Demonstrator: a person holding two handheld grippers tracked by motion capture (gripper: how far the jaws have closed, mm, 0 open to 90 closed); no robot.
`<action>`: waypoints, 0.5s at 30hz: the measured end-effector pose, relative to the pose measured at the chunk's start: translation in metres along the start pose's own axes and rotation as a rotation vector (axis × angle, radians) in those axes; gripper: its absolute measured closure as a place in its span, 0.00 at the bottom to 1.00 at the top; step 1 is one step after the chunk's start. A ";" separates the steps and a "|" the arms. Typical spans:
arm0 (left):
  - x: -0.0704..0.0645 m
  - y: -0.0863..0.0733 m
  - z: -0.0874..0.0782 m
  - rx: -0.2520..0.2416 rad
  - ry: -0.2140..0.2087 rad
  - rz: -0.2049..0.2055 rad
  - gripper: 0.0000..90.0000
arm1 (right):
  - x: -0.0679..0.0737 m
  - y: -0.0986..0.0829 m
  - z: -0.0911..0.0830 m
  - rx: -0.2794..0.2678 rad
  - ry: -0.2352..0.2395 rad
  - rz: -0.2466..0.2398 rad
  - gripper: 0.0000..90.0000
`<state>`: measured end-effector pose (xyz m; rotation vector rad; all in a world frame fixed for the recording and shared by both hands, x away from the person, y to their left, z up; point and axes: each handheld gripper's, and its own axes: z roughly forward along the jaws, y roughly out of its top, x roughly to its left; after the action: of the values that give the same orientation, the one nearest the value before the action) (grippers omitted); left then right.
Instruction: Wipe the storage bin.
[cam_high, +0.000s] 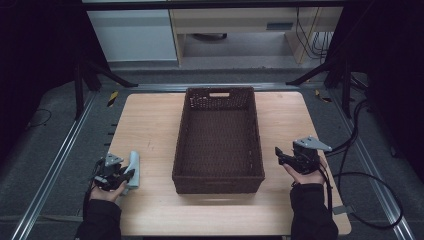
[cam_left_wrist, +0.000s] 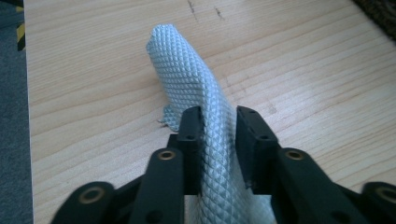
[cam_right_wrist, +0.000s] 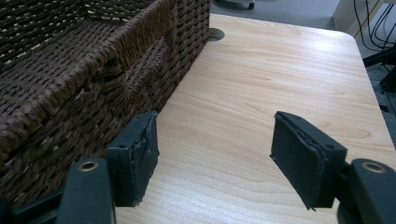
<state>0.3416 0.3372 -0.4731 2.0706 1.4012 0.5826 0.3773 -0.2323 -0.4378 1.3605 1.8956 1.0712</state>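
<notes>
A pale blue-grey textured cloth (cam_left_wrist: 194, 88), folded into a long strip, lies on the wooden table (cam_high: 150, 125) at the front left (cam_high: 133, 167). My left gripper (cam_left_wrist: 218, 122) is shut on the strip's near part, the cloth pinched between both pads; in the high view that gripper (cam_high: 129, 176) sits at the cloth's near end. A dark brown woven basket (cam_high: 218, 140) stands empty in the table's middle. My right gripper (cam_right_wrist: 215, 151) is open with nothing between its jaws, just right of the basket's wall (cam_right_wrist: 93, 88), low over the table; the high view puts it (cam_high: 278, 154) beside the basket's front right corner.
The basket has a handle slot in its far wall (cam_high: 219, 94). Metal rails (cam_high: 65, 150) run along both sides of the table. Cables (cam_high: 360, 175) trail on the floor to the right. A desk and cabinet (cam_high: 200, 30) stand beyond the table.
</notes>
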 end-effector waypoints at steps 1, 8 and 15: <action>-0.001 0.001 -0.002 -0.017 0.005 -0.003 0.70 | 0.000 0.000 0.000 -0.001 0.003 -0.002 0.37; -0.003 0.008 -0.020 -0.138 -0.005 -0.031 0.53 | 0.005 0.006 -0.004 -0.017 0.040 -0.003 0.43; -0.017 0.021 -0.033 -0.223 -0.072 -0.030 0.48 | 0.014 0.014 -0.008 -0.034 0.105 -0.009 0.49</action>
<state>0.3294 0.3216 -0.4352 1.8725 1.2633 0.6156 0.3734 -0.2189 -0.4219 1.2987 1.9474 1.1854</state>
